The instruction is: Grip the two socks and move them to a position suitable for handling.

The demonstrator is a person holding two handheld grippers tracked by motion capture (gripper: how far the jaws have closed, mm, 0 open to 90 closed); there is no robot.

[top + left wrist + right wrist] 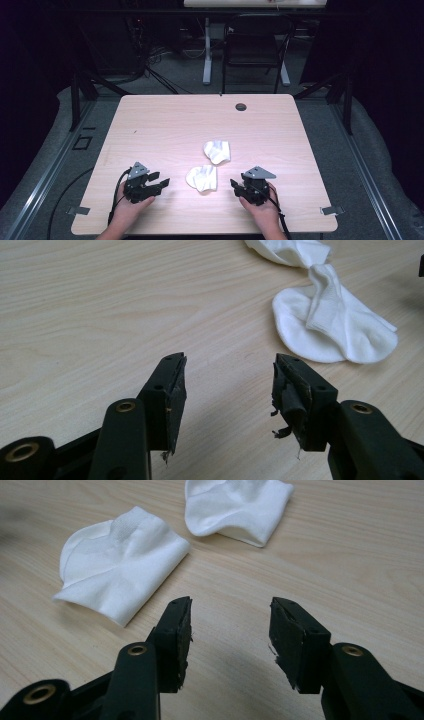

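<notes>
Two crumpled white cotton socks, the near (202, 178) and the far (217, 151), are being flanked on the pale wooden worktop (165, 125); left gripper (161, 181) and right gripper (234, 184) are being held wide open, empty.

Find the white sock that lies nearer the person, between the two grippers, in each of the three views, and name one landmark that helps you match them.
High view: the nearer sock lies low of centre, between the grippers.
Left gripper view: upper right, beyond the open jaws.
Right gripper view: upper left, beyond the open jaws.
Shared landmark: the farther sock just beyond it, at the top edge in both gripper views.
</notes>
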